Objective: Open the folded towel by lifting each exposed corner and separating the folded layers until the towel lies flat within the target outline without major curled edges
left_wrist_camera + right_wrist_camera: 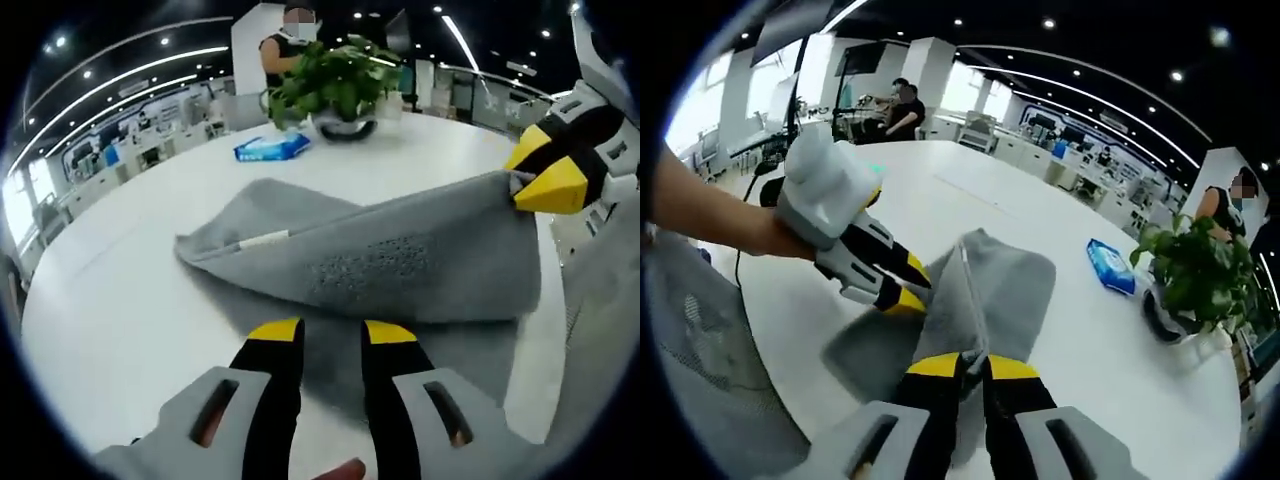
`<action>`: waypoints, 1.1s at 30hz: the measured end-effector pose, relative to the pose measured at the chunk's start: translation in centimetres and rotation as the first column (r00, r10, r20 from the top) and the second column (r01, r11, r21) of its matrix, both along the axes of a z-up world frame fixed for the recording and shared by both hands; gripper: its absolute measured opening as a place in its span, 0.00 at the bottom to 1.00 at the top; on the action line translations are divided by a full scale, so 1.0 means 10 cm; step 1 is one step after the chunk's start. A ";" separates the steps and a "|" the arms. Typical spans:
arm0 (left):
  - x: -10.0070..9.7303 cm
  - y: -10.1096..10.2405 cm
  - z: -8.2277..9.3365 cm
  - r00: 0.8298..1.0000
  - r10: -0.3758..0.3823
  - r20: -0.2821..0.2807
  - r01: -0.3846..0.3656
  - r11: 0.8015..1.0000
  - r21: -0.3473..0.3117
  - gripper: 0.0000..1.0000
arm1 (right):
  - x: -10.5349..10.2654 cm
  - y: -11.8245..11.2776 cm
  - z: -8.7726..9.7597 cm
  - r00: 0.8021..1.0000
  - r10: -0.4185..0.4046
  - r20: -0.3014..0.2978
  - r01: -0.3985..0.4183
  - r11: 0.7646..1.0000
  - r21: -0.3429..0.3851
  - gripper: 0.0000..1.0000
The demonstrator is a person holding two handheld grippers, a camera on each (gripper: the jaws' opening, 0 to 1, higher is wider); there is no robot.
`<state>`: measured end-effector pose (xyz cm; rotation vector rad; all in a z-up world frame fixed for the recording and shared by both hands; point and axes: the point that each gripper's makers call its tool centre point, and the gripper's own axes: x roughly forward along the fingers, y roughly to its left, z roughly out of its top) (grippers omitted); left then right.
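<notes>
Nearest the lens in the left gripper view, the left gripper (333,335) is held released, its yellow-tipped jaws parted just above the near edge of the towel (380,265); in the right gripper view it (902,292) is seen touching or just beside the cloth's lower layer, though no grasp can be made out. The right gripper (974,365) is clenched on a lifted corner of the grey towel (990,290), the cloth being pinched between its jaws; in the left gripper view this gripper (545,180) is seen raised at the towel's far right corner, with the upper layer pulled up into a sloping sheet.

The towel lies on the white table (120,300), near the edge closest to the person, well apart from the blue packet (272,148) and the potted plant (335,85). No target outline can be made out.

The task is judged partly done: one layer is being peeled back, but the towel is not yet flat, and the remaining folds are left to be separated and smoothed.
</notes>
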<state>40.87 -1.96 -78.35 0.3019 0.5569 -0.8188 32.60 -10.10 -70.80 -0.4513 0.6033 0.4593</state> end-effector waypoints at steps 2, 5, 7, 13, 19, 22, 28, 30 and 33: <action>0.06 0.05 -0.10 1.000 0.017 -0.019 -0.016 0.998 0.067 0.22 | 0.00 -0.06 0.02 1.000 -0.015 0.000 0.015 1.000 -0.001 0.05; 0.10 0.06 -0.15 0.999 0.029 -0.016 -0.028 0.997 0.068 0.21 | 0.03 -0.14 0.03 0.999 -0.042 0.002 0.042 0.999 0.011 0.05; 0.08 0.10 -0.16 0.996 0.067 -0.052 -0.064 0.997 0.052 0.21 | 0.06 -0.18 0.03 0.998 -0.058 0.002 0.057 0.998 0.021 0.05; 0.10 0.12 -0.17 0.994 0.087 -0.064 -0.087 0.996 0.010 0.20 | 0.09 -0.28 -0.05 0.997 -0.076 -0.015 0.076 0.997 0.024 0.05; 0.09 0.13 -0.17 0.995 0.093 -0.043 -0.094 0.996 -0.001 0.19 | 0.08 -0.44 -0.10 0.993 -0.115 -0.026 0.116 0.993 0.018 0.05; 0.10 0.14 -0.17 0.994 0.100 -0.039 -0.100 0.995 -0.005 0.19 | 0.05 -0.52 -0.14 0.989 -0.141 -0.037 0.142 0.990 0.024 0.05; 0.10 0.17 -0.17 0.994 0.106 -0.039 -0.106 0.994 0.003 0.18 | -0.06 -0.62 -0.26 0.983 -0.173 -0.063 0.175 0.984 0.026 0.05; 0.11 0.20 -0.17 0.993 0.115 -0.040 -0.115 0.993 0.004 0.18 | -0.09 -0.66 -0.29 0.980 -0.189 -0.066 0.191 0.981 0.031 0.05; 0.12 0.27 -0.17 0.991 0.130 -0.040 -0.130 0.992 0.004 0.17 | -0.14 -0.71 -0.35 0.974 -0.210 -0.083 0.213 0.977 0.032 0.05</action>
